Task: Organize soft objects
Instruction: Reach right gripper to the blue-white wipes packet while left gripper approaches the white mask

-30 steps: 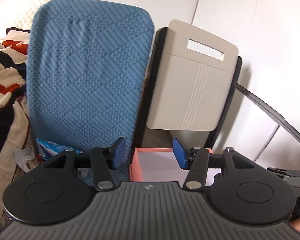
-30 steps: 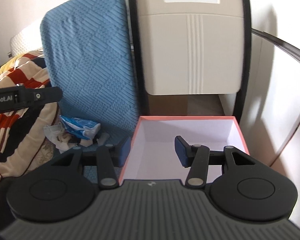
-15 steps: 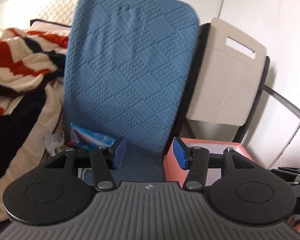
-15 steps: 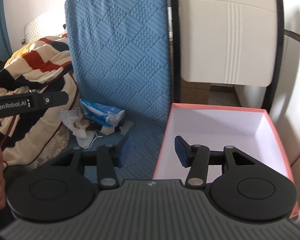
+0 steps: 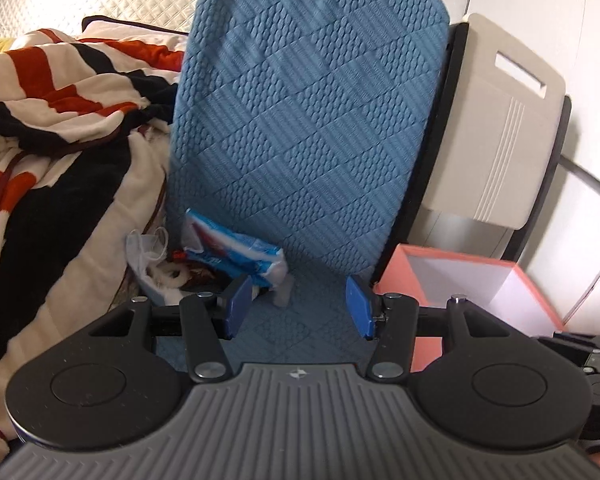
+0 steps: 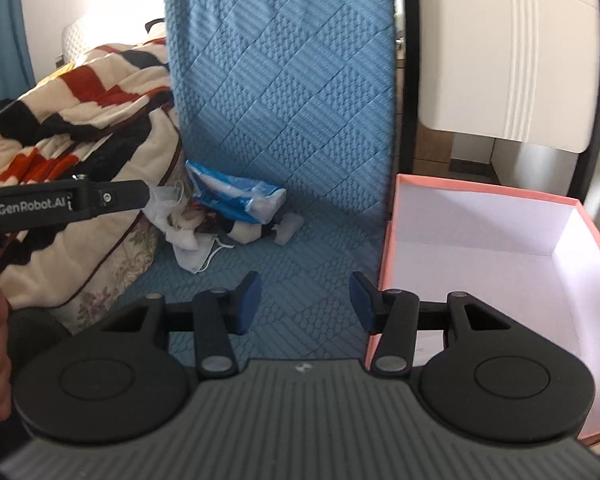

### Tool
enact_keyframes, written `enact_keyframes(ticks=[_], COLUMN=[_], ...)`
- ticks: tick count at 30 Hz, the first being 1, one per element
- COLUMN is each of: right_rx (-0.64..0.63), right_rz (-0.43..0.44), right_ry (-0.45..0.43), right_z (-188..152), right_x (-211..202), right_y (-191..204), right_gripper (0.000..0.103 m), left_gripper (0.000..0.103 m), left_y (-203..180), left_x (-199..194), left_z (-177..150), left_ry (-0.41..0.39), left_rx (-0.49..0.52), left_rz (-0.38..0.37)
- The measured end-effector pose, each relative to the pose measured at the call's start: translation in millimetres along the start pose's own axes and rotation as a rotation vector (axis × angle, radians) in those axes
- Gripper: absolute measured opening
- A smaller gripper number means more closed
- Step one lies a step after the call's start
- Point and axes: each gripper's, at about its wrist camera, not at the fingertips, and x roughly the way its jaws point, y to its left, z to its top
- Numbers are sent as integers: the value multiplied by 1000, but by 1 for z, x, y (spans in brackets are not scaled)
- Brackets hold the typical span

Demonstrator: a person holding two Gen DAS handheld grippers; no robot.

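A small heap of soft things lies at the foot of an upright blue quilted cushion [image 5: 308, 112]: a blue-and-white tissue pack [image 5: 232, 250] [image 6: 236, 196], a white face mask [image 6: 198, 254] and crumpled cloth bits [image 6: 244, 232]. An open pink box [image 6: 488, 248] [image 5: 460, 280] with a white inside stands empty to the right. My left gripper [image 5: 298, 306] is open and empty, just in front of the heap. My right gripper [image 6: 306, 300] is open and empty over the blue mat, beside the box's left wall.
A striped red, black and cream blanket [image 5: 60, 120] [image 6: 76, 112] is piled on the left. A beige panel with a handle slot [image 5: 496, 132] [image 6: 504, 52] in a black frame stands behind the box. The left gripper's body [image 6: 60, 204] crosses the right wrist view.
Both grippers have swung left, away from the box and toward the heap by the cushion. Both have stayed open and empty.
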Motion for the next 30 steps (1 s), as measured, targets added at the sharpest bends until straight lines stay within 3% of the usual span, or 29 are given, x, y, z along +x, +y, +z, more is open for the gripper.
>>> enact_keyframes(ticks=[19,30], right_rx=[-50,-85], right_rz=[-21,37], right_ry=[29,30], right_z=[-25,-22], right_x=[30,51], right_y=[24,36], right_gripper=[52,51], left_gripper=[58,58], left_y=[38,49], left_x=[16,39], left_z=[-38,-46], left_ry=[55,67], left_rx=[-27,-26], left_rz=[108,150])
